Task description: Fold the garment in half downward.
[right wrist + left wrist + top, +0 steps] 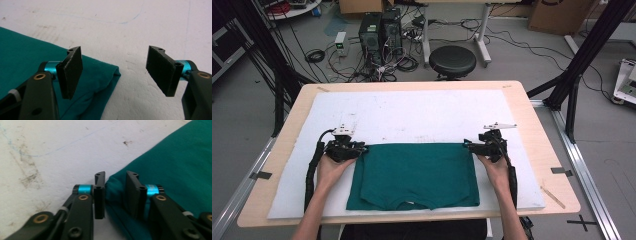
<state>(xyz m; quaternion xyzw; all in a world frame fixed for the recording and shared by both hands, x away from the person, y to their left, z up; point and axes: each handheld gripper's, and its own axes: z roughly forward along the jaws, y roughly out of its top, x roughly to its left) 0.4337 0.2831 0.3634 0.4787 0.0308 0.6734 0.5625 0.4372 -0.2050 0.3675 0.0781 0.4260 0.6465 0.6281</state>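
Folded green cloth [414,175] lies flat on the white foam pad [422,115], at the near middle of the table [532,130], neck opening toward the near edge. The step in hand looks like pinching both far corners for the next fold.

Doing it well: each corner should sit deep between the pads, every layer caught, not just the top ply. Both pinches should be seated before any lift, and the hands should rise level so the far edge stays straight and the fold lands square.

Left gripper [113,192], at the far-left corner: jaws drawn in to a narrow gap with the bunched corner of the cloth between them. Fabric touches the pads, though a full clamp can't be confirmed; it reads as a light pinch at best.

Right gripper [117,71], at the far-right corner: jaws wide apart, holding nothing. One finger [71,71] hangs over the corner fold, the other over bare foam. It likely needs to drop lower and straddle the corner before closing.
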